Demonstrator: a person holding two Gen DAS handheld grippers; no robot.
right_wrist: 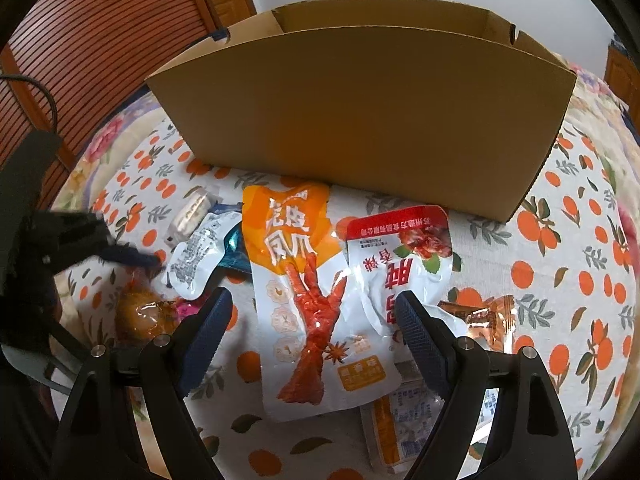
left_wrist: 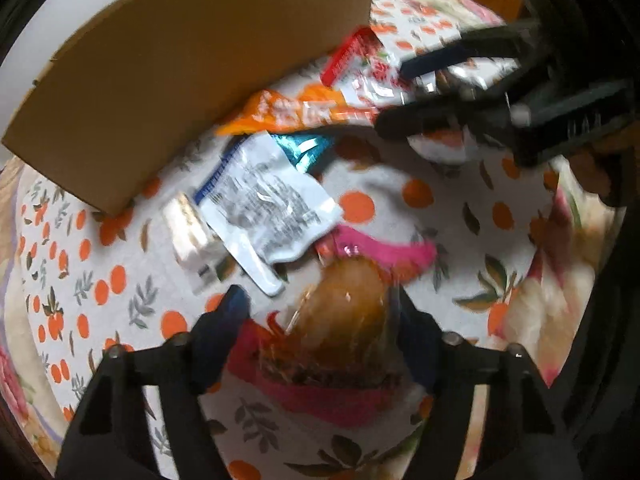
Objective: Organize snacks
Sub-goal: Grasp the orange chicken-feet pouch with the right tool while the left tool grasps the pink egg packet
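Observation:
Snack packets lie on an orange-print cloth in front of a cardboard box [right_wrist: 360,112], which also shows in the left wrist view [left_wrist: 168,92]. My left gripper [left_wrist: 316,316] is open with its fingers on either side of a pink-edged packet holding a brown snack [left_wrist: 344,332]; that packet also shows in the right wrist view [right_wrist: 140,316]. My right gripper [right_wrist: 312,312] is open over an orange-and-white chicken-foot packet [right_wrist: 316,300] and a red-topped white packet [right_wrist: 400,264]. The right gripper also appears in the left wrist view [left_wrist: 404,96].
A white packet with printed text [left_wrist: 268,200], a teal packet [left_wrist: 304,148] and a small white wrapped bar [left_wrist: 188,228] lie near the box. A copper-coloured wrapper [right_wrist: 484,316] and an orange-edged packet [right_wrist: 400,424] lie by the right gripper. A wooden cabinet [right_wrist: 100,40] stands behind.

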